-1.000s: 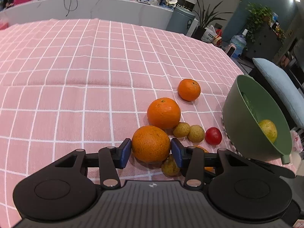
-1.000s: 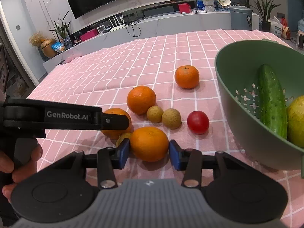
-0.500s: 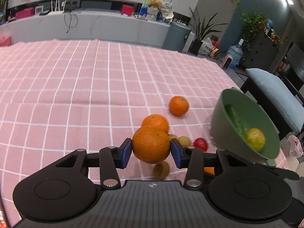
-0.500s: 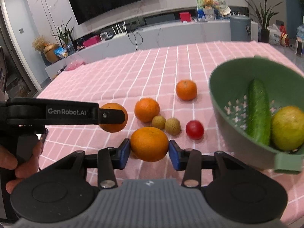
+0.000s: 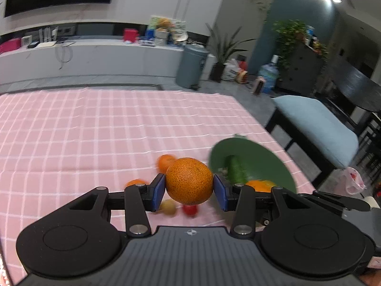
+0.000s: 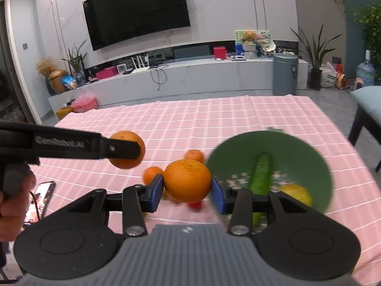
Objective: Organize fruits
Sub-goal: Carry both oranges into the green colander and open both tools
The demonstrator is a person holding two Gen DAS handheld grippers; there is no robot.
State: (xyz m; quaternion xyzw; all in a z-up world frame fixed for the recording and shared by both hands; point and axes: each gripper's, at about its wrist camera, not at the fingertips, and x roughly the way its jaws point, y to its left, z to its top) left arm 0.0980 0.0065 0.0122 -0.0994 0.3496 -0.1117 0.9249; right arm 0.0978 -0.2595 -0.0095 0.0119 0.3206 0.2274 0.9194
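My left gripper (image 5: 189,188) is shut on a large orange (image 5: 189,180), held well above the pink checked tablecloth (image 5: 83,131). My right gripper (image 6: 187,189) is shut on a second orange (image 6: 187,180), also lifted. The left gripper and its orange (image 6: 123,160) show at the left of the right wrist view. The green colander (image 6: 312,157) sits to the right and holds a cucumber (image 6: 262,174) and a yellow-green fruit (image 6: 297,194). On the cloth lie two smaller oranges (image 6: 194,155) (image 6: 152,174), a red tomato (image 5: 189,209) and a small brown fruit (image 5: 168,206).
A phone (image 6: 39,200) lies on the cloth by the person's hand (image 6: 12,202) at the left. A blue cushioned bench (image 5: 316,126) stands off the table's right edge. A bin (image 6: 285,74) and a low white cabinet (image 6: 190,78) stand beyond the far edge.
Both grippers have risen from the cloth, each carrying its orange, and the view has tilted up. The fruit left on the cloth and the colander now look smaller and lower.
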